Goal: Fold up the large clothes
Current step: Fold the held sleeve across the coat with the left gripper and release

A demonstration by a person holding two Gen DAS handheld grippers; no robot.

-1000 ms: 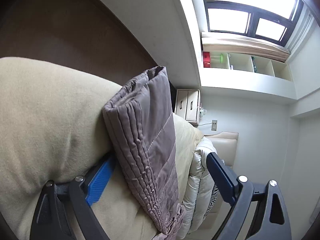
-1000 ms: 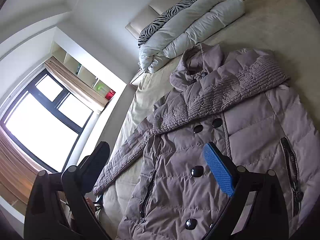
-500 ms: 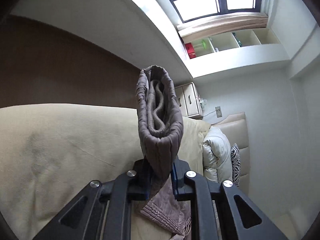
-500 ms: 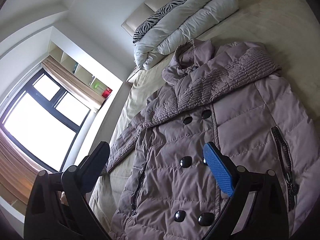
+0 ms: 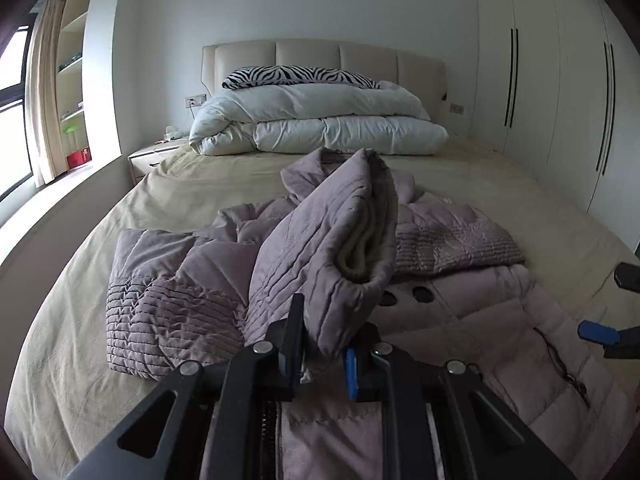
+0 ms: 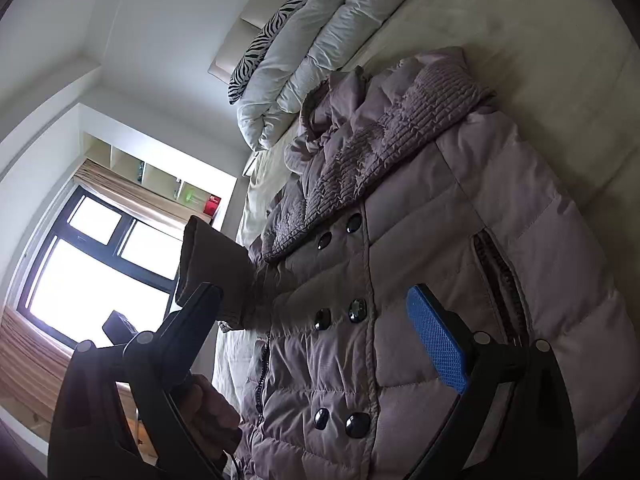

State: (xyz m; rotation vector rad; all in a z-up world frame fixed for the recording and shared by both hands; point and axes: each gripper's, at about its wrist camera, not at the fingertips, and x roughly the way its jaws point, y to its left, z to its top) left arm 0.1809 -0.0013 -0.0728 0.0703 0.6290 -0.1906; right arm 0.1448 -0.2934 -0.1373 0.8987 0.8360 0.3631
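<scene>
The coat lies face-up mid-bed. The left hand-held gripper pinches its sleeve cuff, lifted for folding across; the right hand-held gripper hovers wide, empty, above the buttons.

A: What moved in the last second?
B: The left gripper, open around the sleeve cuff a second ago, has clamped it and swung round from the window side to face the headboard
A: And the sleeve?
B: Lifted off the bed, now raised over the coat
A: The right gripper?
B: Drifted nearer the coat's buttons, fingers apart
</scene>
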